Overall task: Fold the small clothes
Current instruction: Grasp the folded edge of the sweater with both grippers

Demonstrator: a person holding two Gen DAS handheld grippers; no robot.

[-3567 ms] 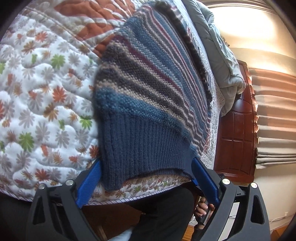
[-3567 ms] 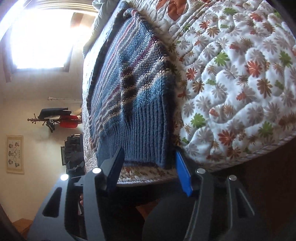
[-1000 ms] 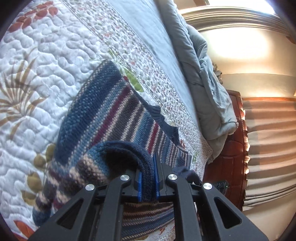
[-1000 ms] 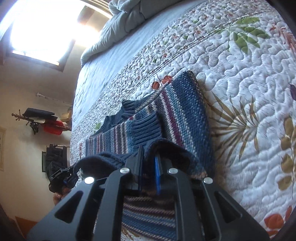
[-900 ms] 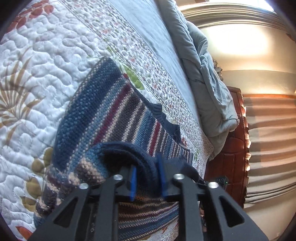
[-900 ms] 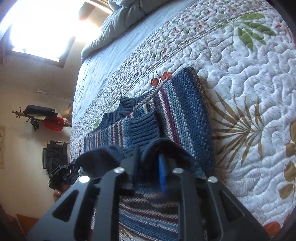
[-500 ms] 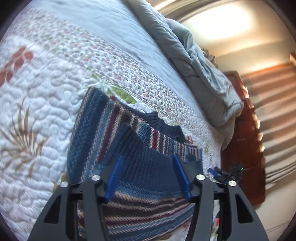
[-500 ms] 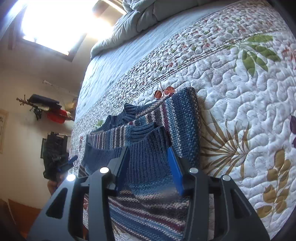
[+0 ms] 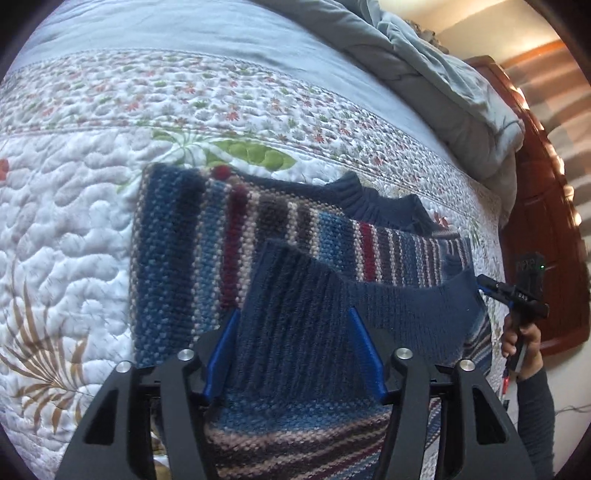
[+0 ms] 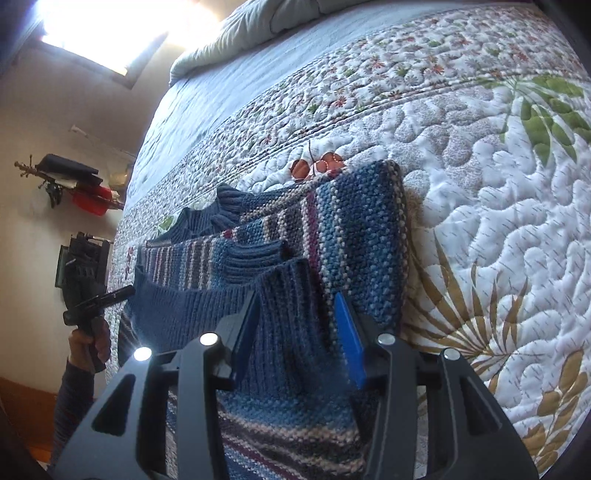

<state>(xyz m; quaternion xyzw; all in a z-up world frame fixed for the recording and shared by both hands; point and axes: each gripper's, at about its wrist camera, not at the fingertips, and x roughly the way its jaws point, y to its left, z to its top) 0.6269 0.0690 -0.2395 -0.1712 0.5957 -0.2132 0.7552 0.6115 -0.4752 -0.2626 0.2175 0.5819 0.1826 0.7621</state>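
sweater point(image 9: 177, 258), striped knit, is lying on the quilted bedspread point(image 9: 66, 206) with its ribbed hem point(image 9: 332, 295) doubled up over the body, stopping short of the collar point(image 9: 373, 199). left gripper point(image 9: 293, 354) is hovering over the hem with its blue fingers point(image 9: 221, 343) spread apart, nothing between them; right gripper point(image 10: 299, 332) is doing the same at the hem's other corner, fingers point(image 10: 349, 336) parted and empty.

judgement: the fold is laid and both tools are letting go. to do this well, they should be lifting straight off so the pads do not snag the loose knit and drag the hem back; hem edge is looking slightly bowed between the corners, so a light press or tug to square it may be worth doing before the next fold.

left wrist view is showing the far gripper held in the person's hand point(image 9: 521, 339) by a wooden headboard point(image 9: 546, 221), plus the bunched grey duvet point(image 9: 443, 74). right wrist view alone is showing a folded-in cuff point(image 10: 255, 258) under the hem, and a bright window point(image 10: 96, 33).
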